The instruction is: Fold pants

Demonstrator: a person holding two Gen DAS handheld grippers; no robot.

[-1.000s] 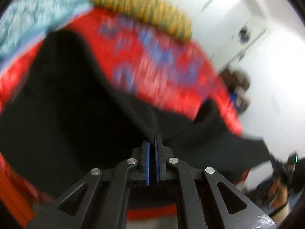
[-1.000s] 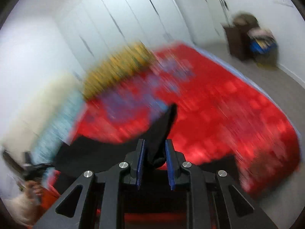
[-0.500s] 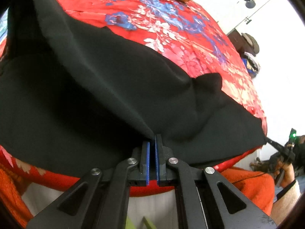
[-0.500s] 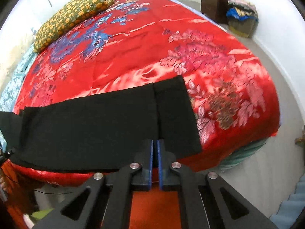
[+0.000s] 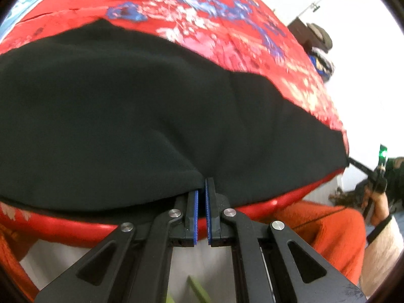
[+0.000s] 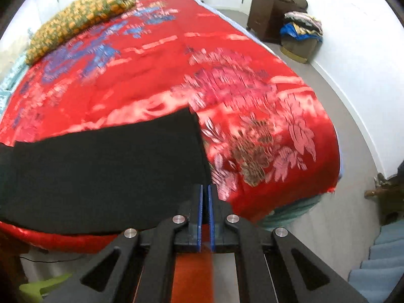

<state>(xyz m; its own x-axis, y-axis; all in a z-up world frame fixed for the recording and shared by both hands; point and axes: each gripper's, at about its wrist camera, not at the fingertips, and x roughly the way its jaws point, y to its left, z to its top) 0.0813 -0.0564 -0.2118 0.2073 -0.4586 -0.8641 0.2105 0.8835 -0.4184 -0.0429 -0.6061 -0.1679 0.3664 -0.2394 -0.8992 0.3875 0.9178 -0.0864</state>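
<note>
Across the middle of the left wrist frame: black pants (image 5: 131, 116), matte soft fabric, spread as a wide band over a glossy red floral bedspread (image 5: 227, 32). Left gripper (image 5: 201, 189) at the lower center, blue pads nearly together, pinching the pants' near edge. Right gripper (image 6: 205, 192) low at center, pads close on the pants' corner (image 6: 101, 166); grip itself unclear. Yellow patterned pillow (image 6: 75, 17) upper left.

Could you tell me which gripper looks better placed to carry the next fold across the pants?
Right, probably: the right gripper pinches the end corner of the pants; the left gripper grips mid-edge.
</note>
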